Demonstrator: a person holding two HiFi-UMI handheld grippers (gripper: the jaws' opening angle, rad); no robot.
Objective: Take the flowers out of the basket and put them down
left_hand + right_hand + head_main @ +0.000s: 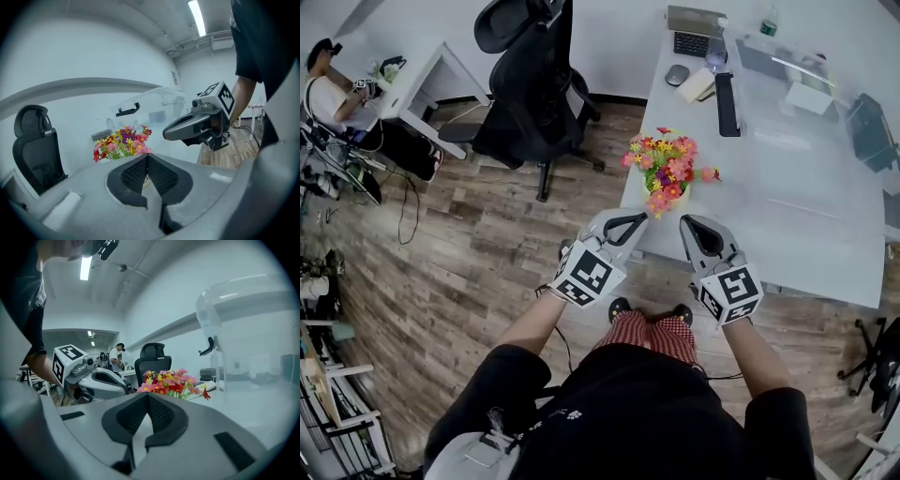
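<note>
— Black top [628,412] and red checked shorts [652,333] sit right under the head camera, with both forearms reaching forward. What are the tongs doing?

— Left gripper [642,217]: its jaws are pressed together with nothing between them. Right gripper [686,223]: the same, closed and empty. They hang side by side at the near corner of the table, tips pointing towards the blooms.

— And the flowers?

— The flowers [667,169] stand on the white table [787,216] at its near left corner, just beyond both gripper tips and touched by neither. The heads are pink, red and yellow on green stems, and the blooms hide whatever they stand in.

— Take me round the room, left to right.

— At the far left a seated person [328,89] is at a white desk [417,80], with cables trailing over the wood-plank floor [487,244]. Next comes a black office chair [530,84], standing near the table's left edge. On the far end of the table are a laptop [694,33], a mouse [677,75] and a bottle [769,21]. The gripper views add pale walls and a strip light overhead.
</note>
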